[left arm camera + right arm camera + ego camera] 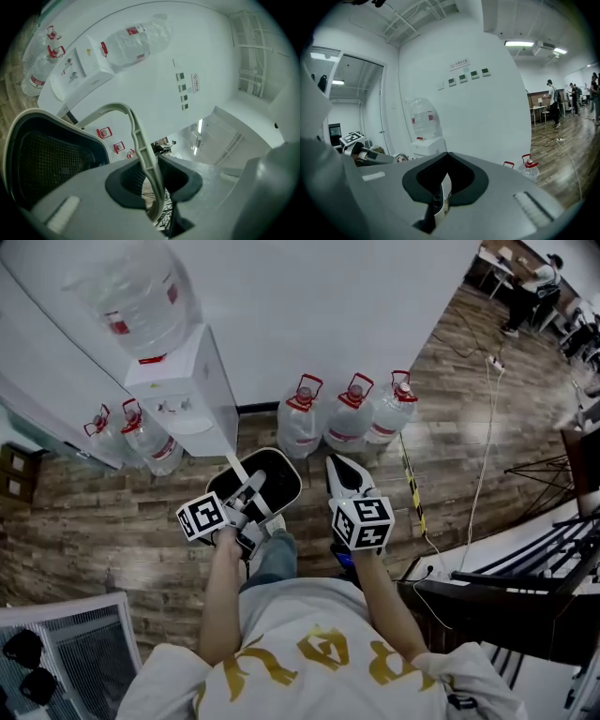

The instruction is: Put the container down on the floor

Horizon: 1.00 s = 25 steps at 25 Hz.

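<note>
The container (272, 476) is a black bin with a pale rim and a pale bail handle (240, 476). It hangs above the wood floor (112, 521), in front of the person's legs. My left gripper (249, 495) is shut on that handle; in the left gripper view the handle (140, 140) runs between the dark pads (129, 180) and the bin's black mesh inside (47, 159) fills the left. My right gripper (343, 471) is held beside the bin on its right, apart from it, jaws together with nothing in them; its own view shows the closed gripper (439, 194).
A white water dispenser (186, 395) with a bottle on top stands against the wall just ahead. Three water jugs (349, 413) line the wall to its right, more jugs (131, 437) to its left. A cable (483, 456) crosses the floor; dark furniture (525, 587) at right.
</note>
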{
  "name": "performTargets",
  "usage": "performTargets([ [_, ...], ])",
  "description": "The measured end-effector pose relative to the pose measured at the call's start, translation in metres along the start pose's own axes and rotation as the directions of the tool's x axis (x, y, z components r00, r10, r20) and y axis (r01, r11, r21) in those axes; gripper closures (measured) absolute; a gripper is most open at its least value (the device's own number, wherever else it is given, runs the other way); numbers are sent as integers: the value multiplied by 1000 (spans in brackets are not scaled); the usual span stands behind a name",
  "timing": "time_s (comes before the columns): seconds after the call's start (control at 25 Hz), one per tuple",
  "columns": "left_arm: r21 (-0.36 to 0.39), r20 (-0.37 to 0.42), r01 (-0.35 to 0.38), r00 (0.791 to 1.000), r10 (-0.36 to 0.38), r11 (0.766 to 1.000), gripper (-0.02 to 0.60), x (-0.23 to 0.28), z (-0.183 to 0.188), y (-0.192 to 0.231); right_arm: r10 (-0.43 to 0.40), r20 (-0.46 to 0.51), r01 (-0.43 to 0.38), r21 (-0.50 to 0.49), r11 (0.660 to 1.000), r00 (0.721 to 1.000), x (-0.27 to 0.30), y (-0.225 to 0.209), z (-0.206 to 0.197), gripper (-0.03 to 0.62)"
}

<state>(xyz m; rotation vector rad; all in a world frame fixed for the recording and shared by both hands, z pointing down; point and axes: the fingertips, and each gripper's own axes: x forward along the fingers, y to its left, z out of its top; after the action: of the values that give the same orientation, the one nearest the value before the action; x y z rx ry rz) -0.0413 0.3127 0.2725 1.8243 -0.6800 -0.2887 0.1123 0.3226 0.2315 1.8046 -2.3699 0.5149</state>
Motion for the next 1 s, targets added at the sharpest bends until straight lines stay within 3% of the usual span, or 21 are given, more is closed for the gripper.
performTargets([
  [0.2,1,-30,19,999,-19,1000,500,51,57,16,-8,-25,8,-2,1000,1000,78,-18,18,571],
  [0.36,51,-76,1,997,3,999,500,87,109,32,-9,-39,8,-6,1000,999,137,-25,36,571],
  [0.6,22,-116,41,992,-39,999,502,140,171,50,-48,-74,47,-5,999,996,211,-42,49,571],
  [1.0,36,-168,70,984,-63,997,503,194,234,65,-99,-74,100,-1,995,992,266,-62,71,571],
])
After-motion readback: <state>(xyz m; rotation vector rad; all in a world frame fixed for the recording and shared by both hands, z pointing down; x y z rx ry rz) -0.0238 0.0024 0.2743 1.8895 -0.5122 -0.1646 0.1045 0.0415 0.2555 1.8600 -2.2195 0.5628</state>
